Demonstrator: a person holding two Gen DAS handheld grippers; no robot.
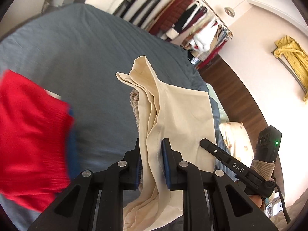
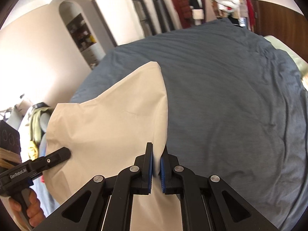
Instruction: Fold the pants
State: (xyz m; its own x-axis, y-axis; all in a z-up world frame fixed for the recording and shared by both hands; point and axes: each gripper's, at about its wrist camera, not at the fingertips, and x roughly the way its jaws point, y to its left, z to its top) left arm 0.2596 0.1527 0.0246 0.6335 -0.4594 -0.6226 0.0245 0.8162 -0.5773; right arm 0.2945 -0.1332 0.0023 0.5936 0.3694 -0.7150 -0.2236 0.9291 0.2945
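Observation:
Cream pants (image 1: pixel 177 111) hang lifted above the grey-blue bed (image 1: pixel 77 57). My left gripper (image 1: pixel 152 152) is shut on a bunched fold of the pants, with cloth spilling below its blue pads (image 1: pixel 166 165). My right gripper (image 2: pixel 156 154) is shut on a thin edge of the same pants (image 2: pixel 107 119), which spread out to its left. In the left wrist view the right gripper (image 1: pixel 227 157) shows at the lower right against the cloth. In the right wrist view the left gripper (image 2: pixel 48 159) reaches in from the lower left, held by a hand (image 2: pixel 32 207).
A red garment with a blue band (image 1: pixel 32 130) lies blurred at the left of the bed. A rack of hanging clothes (image 1: pixel 194 23) stands beyond the bed. A yellow cloth (image 1: pixel 294 57) hangs on the wall. Pillows (image 1: pixel 234 136) lie at the bed's right edge.

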